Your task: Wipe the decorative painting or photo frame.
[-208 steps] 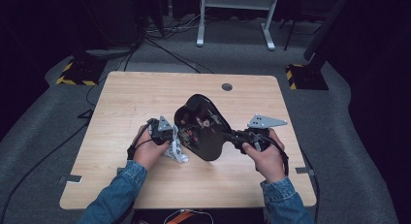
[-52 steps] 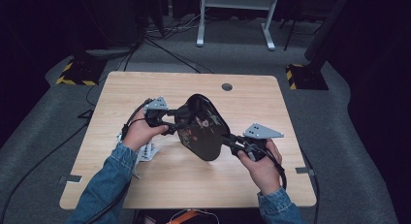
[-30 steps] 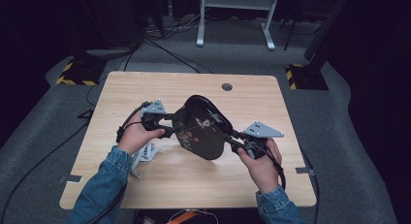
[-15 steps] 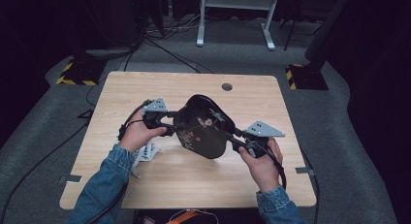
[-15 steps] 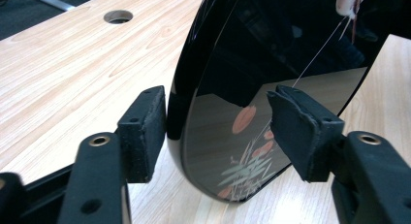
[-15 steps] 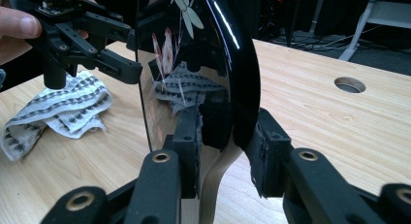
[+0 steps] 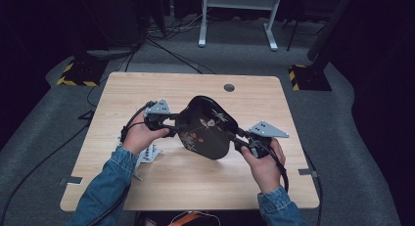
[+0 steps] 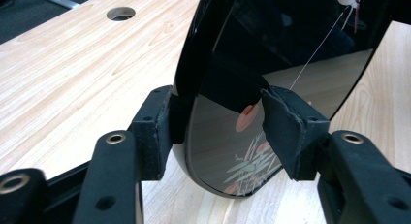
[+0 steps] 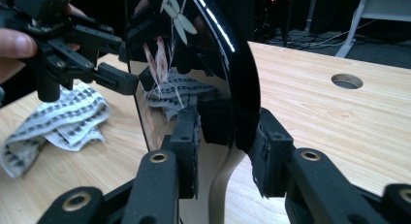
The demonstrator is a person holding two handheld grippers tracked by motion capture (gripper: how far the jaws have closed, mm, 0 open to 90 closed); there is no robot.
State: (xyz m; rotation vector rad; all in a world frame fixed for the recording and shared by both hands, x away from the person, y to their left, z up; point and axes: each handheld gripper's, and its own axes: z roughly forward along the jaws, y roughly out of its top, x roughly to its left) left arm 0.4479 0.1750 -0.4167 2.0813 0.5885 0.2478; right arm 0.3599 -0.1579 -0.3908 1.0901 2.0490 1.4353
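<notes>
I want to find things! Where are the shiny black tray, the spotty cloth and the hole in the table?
shiny black tray [image 7: 208, 128], high view, on its painted middle.
spotty cloth [image 9: 68, 120], right gripper view, on its crumpled middle.
table hole [image 7: 229, 87], high view, on the hole's centre.

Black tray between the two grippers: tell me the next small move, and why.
Probably close the left gripper fully onto the tray. Its jaws have just been closing, yet one pad stands off the glossy face, while the right gripper pinches the opposite rim, with the tray on edge above the table.

No readable text, label, brand or number anywhere, black tray [image 7: 208, 125] bears only painted plants
</notes>
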